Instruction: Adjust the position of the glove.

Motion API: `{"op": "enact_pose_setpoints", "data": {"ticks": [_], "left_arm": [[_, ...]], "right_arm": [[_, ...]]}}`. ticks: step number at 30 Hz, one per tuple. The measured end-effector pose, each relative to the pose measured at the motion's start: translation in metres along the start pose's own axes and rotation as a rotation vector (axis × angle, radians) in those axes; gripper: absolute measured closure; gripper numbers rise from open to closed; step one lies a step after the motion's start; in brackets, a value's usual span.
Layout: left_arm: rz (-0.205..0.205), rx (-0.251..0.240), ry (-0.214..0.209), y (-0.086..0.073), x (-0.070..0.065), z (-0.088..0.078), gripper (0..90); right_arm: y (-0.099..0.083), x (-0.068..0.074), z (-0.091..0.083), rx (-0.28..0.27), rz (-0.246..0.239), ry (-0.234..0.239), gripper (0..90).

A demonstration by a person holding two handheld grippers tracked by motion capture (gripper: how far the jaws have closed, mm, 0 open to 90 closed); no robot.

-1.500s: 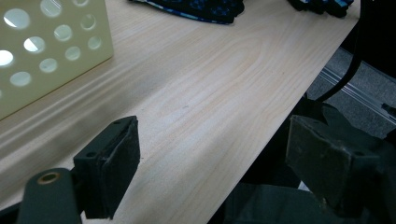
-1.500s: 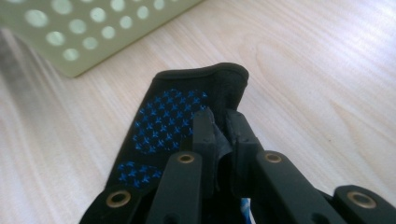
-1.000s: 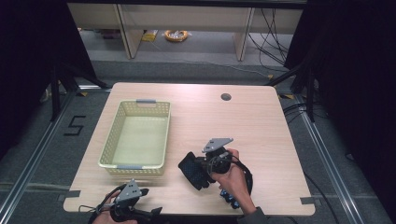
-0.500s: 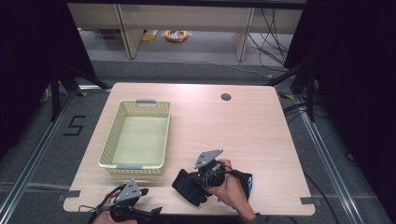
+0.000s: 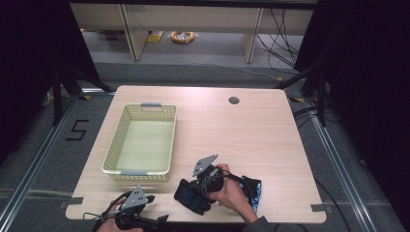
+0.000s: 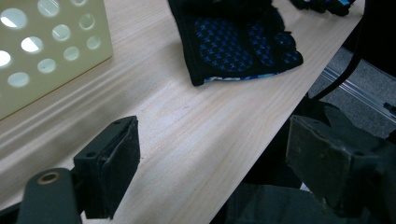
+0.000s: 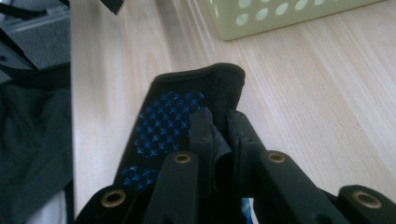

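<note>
A black glove [image 5: 187, 197] with a blue cross pattern lies flat near the table's front edge, also seen as the glove [image 6: 238, 44] in the left gripper view. My right gripper [image 5: 194, 190] is shut on its cuff, and a fold of the glove [image 7: 173, 112] is pinched between the jaws of the right gripper [image 7: 219, 123]. A second black and blue glove [image 5: 252, 189] lies behind the right hand. My left gripper [image 5: 155, 209] rests at the front edge left of the glove. This left gripper [image 6: 219, 154] stands open with nothing between its jaws.
A pale green perforated basket [image 5: 140, 171] stands on the left half of the wooden table [image 5: 251, 135], close behind the left gripper; its wall shows as the basket [image 6: 46, 46] and the basket [image 7: 280, 14]. A round cable hole [image 5: 234, 100] sits at the back.
My right hand has come down and toward the front edge with the glove, which now lies lower on the table. The left gripper has stayed put.
</note>
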State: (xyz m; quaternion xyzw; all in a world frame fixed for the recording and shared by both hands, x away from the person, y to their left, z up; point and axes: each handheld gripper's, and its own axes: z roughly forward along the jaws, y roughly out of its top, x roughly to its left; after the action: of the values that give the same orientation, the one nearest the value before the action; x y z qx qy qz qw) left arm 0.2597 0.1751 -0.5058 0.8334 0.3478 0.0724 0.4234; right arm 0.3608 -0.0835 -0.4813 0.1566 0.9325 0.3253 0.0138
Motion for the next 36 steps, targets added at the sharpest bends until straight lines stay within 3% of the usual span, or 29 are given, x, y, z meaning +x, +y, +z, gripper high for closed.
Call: {"op": "enact_pose_setpoints", "data": {"ticks": [1, 2, 3, 5, 8, 9, 11, 12, 13, 14, 16, 19, 21, 22, 25, 27, 29, 30, 31, 33, 36], "left_arm": [[-0.004, -0.004, -0.003, 0.0, -0.001, 0.0, 17.1], [-0.009, -0.008, -0.004, 0.0, -0.001, 0.001, 17.1], [-0.013, -0.014, -0.004, 0.0, -0.001, 0.001, 17.1], [0.006, 0.008, 0.004, 0.0, 0.0, 0.001, 17.1], [0.013, 0.016, 0.001, 0.0, 0.0, 0.0, 17.1], [-0.021, 0.005, -0.003, 0.0, -0.002, 0.001, 17.1], [-0.023, 0.003, -0.004, 0.0, -0.002, 0.001, 17.1], [-0.007, 0.017, 0.003, 0.0, -0.001, 0.001, 17.1], [0.013, 0.017, 0.0, 0.0, 0.0, 0.0, 17.1], [0.01, 0.017, 0.0, 0.0, 0.0, 0.0, 17.1], [-0.006, 0.016, 0.003, 0.0, -0.001, 0.001, 17.1], [-0.013, 0.008, -0.007, 0.0, -0.002, 0.001, 17.1], [0.015, 0.018, -0.001, 0.0, 0.0, 0.0, 17.1], [0.012, 0.016, -0.001, 0.0, 0.0, 0.0, 17.1], [0.009, 0.017, 0.0, 0.0, 0.0, 0.0, 17.1], [-0.007, 0.018, -0.01, 0.0, -0.001, 0.0, 17.1], [-0.011, 0.009, -0.009, -0.001, -0.002, 0.0, 17.1], [0.011, 0.008, -0.008, 0.0, 0.0, 0.0, 17.1], [-0.008, -0.01, -0.007, 0.0, -0.002, 0.001, 17.1], [0.004, 0.002, -0.006, 0.0, -0.001, 0.0, 17.1], [0.006, -0.001, -0.007, 0.0, -0.001, 0.0, 17.1]], "right_arm": [[0.001, -0.003, 0.004, -0.009, -0.043, 0.0, 81.4], [0.0, -0.003, 0.005, 0.01, -0.017, 0.002, 80.0], [-0.001, -0.007, 0.01, 0.005, -0.056, 0.0, 78.1], [-0.001, -0.006, 0.01, 0.015, -0.039, -0.002, 77.3], [-0.003, -0.009, 0.012, 0.016, -0.064, -0.01, 72.4], [-0.003, -0.009, 0.012, 0.023, -0.058, -0.007, 71.4], [-0.004, -0.009, 0.011, 0.023, -0.033, -0.027, 67.6], [-0.004, -0.008, 0.01, 0.023, -0.008, -0.03, 66.3], [-0.004, -0.01, 0.01, 0.013, -0.041, -0.045, 65.0], [-0.005, -0.009, 0.008, 0.025, 0.006, -0.042, 64.8], [-0.006, -0.012, 0.009, 0.017, -0.055, -0.049, 63.5], [-0.006, -0.012, 0.008, 0.02, -0.068, -0.048, 62.3], [-0.007, -0.009, 0.006, 0.028, -0.043, -0.056, 60.9], [-0.007, -0.01, 0.006, 0.022, -0.07, -0.057, 59.9], [-0.007, -0.012, 0.003, 0.007, -0.068, -0.071, 54.8], [-0.009, -0.011, -0.004, -0.025, 0.034, -0.076, 49.5], [-0.009, -0.015, -0.007, -0.054, 0.021, -0.084, 46.5], [-0.011, -0.012, -0.013, -0.066, 0.113, -0.101, 43.3], [-0.013, -0.016, -0.017, -0.105, 0.111, -0.112, 42.3], [-0.02, -0.016, -0.036, -0.147, 0.168, -0.165, 40.9], [-0.025, -0.014, -0.049, -0.141, 0.182, -0.181, 40.0]]}}
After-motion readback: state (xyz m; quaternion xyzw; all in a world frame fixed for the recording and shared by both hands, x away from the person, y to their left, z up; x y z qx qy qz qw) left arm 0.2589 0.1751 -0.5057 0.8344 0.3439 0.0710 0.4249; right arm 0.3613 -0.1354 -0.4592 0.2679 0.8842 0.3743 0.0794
